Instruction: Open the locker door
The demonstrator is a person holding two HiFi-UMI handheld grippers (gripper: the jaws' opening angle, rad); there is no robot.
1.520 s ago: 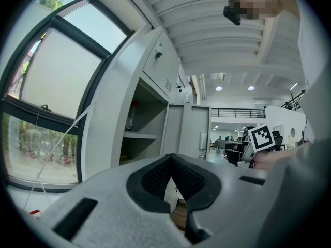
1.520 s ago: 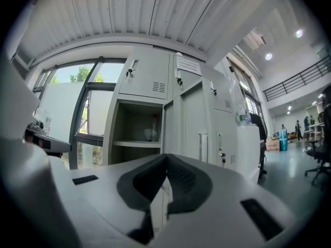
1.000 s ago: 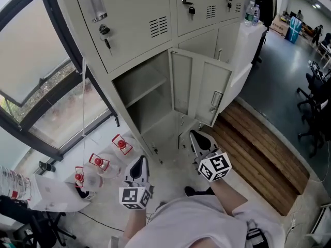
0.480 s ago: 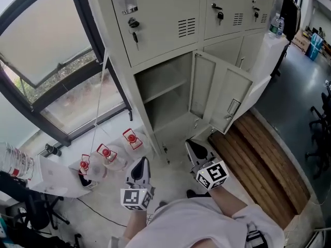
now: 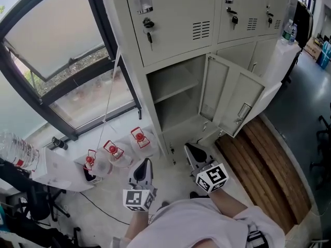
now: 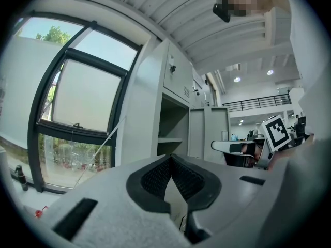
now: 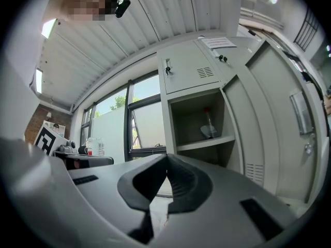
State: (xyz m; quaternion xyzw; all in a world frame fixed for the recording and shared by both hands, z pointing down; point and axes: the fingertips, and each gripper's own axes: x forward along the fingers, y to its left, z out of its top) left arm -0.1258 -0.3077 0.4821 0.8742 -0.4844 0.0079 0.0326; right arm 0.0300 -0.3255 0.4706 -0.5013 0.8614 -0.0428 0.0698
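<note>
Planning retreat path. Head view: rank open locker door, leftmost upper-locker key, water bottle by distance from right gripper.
1. Open locker door, just ahead of the right gripper.
2. Key, leftmost upper locker, up-left.
3. Water bottle, beyond the row's right end.

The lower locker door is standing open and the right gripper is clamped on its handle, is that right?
Not quite. The locker door does stand open, but the right gripper is not on its handle: the head view shows it held low, clear of the door, and the right gripper view shows its jaws together with nothing between them.
</note>
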